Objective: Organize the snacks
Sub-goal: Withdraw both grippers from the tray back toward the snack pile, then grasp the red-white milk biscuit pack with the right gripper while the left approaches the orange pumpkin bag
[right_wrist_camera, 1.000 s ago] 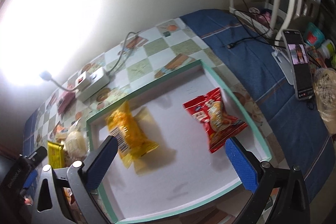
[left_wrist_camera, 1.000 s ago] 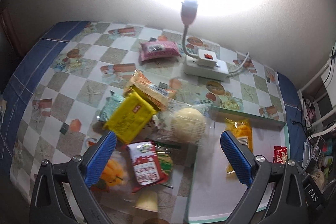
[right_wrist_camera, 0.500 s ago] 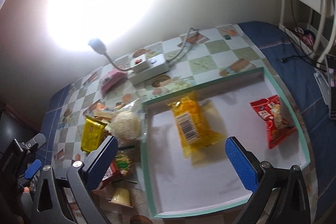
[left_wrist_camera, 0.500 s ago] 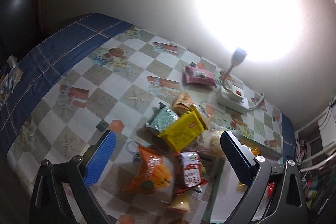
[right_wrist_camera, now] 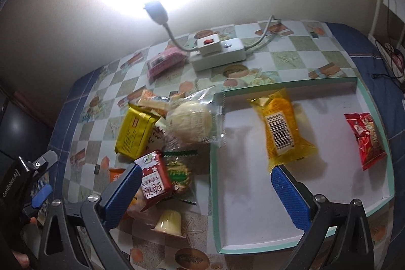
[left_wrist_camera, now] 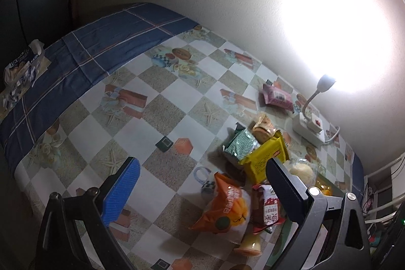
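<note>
Snacks [right_wrist_camera: 162,143] lie heaped on the tabletop [left_wrist_camera: 177,98] at ten o'clock from your right tool [right_wrist_camera: 206,190], spread wide and empty. At one o'clock, two packets sit in the tray [right_wrist_camera: 286,194]. Your left tool [left_wrist_camera: 202,184], also wide, hovers beyond. Grabbing overlapping wrappers could drag neighbours off.

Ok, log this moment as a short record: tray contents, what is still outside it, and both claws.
tray: white tray with green rim, on the checked tablecloth
in tray: yellow packet; red packet
outside tray: yellow pack, round bun in clear wrap, red-and-white carton, orange bag, green pack, jelly cup, pink packet near the power strip
left claw: open, empty
right claw: open, empty
</note>
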`<action>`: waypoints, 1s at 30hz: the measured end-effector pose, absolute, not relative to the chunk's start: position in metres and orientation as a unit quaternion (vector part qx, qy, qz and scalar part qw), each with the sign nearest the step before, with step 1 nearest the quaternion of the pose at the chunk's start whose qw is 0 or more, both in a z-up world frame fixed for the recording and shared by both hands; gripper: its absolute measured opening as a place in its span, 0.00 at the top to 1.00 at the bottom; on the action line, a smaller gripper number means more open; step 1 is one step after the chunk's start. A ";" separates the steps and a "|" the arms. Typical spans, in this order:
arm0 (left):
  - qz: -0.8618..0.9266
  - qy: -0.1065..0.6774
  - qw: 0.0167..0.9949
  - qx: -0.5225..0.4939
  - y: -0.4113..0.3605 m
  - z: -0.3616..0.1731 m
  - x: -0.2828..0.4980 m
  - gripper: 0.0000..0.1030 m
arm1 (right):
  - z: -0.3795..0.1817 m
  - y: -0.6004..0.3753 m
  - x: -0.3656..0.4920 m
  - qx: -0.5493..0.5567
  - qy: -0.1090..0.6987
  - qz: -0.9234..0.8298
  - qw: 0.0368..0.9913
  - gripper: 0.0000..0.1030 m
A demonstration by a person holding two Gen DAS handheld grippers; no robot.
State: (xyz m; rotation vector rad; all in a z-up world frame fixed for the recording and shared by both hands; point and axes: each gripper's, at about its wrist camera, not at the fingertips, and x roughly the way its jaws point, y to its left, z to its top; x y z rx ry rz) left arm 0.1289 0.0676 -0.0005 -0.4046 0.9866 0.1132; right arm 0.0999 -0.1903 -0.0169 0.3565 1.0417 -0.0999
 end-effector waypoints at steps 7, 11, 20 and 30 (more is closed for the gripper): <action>0.052 0.518 0.824 -0.224 0.069 -0.035 0.134 0.03 | -0.037 -0.166 0.111 0.143 0.515 -0.025 0.845 0.00; 0.054 0.535 0.808 -0.240 0.069 -0.054 0.138 0.04 | -0.053 -0.152 0.117 0.127 0.531 -0.005 0.838 0.00; 0.040 0.562 0.785 -0.257 0.061 -0.072 0.142 0.04 | -0.067 -0.132 0.126 0.104 0.536 0.023 0.838 0.14; 0.028 0.572 0.778 -0.259 0.056 -0.076 0.147 0.05 | -0.078 -0.109 0.134 0.067 0.534 0.050 0.841 0.24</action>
